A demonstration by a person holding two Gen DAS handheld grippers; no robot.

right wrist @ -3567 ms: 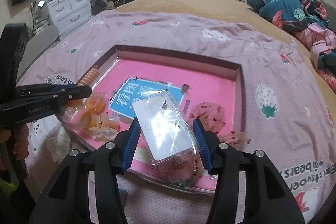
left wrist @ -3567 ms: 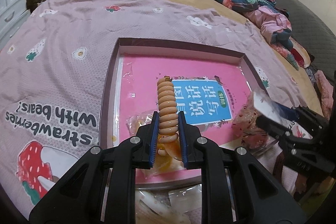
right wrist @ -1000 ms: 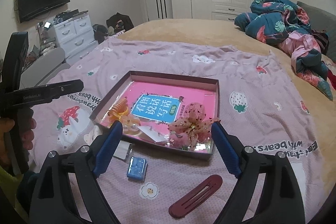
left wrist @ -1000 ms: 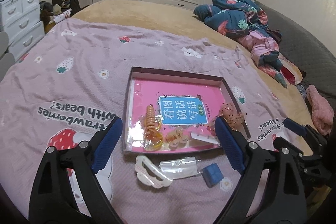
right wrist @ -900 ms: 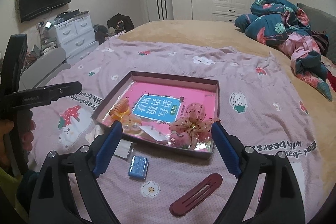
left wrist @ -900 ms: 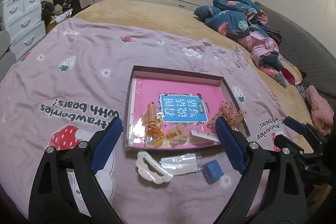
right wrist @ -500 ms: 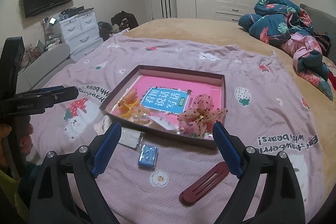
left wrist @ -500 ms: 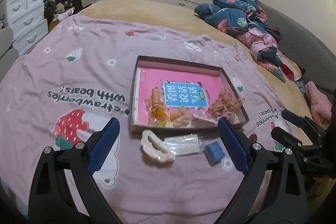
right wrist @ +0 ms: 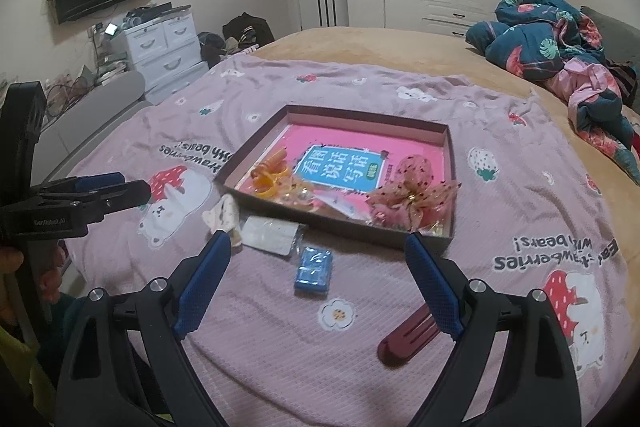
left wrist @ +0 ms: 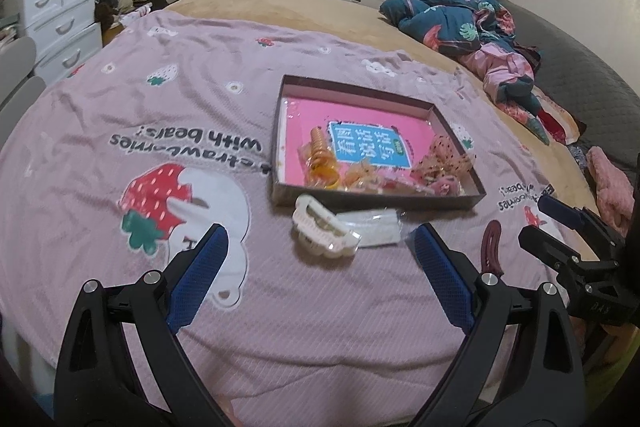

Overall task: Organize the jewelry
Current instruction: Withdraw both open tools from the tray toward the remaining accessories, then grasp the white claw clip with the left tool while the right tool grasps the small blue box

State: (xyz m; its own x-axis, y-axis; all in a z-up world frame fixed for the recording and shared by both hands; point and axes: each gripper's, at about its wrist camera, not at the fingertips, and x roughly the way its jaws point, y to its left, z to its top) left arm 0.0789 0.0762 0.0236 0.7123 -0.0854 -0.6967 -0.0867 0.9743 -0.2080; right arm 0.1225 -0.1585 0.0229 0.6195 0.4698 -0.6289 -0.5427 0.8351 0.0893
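My left gripper: wide, empty | my right gripper: wide, empty | tray: scrunchie, bow inside | blanket: white clip, blue box, maroon clip

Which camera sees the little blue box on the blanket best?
The right wrist view. The little blue box lies in plain sight on the blanket, between the open fingers of the right gripper. In the left wrist view I cannot find it; the left gripper's finger probably hides it.

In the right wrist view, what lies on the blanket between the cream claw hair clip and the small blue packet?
A clear plastic bag with a white card lies between the cream claw hair clip and the small blue packet, just outside the brown tray.
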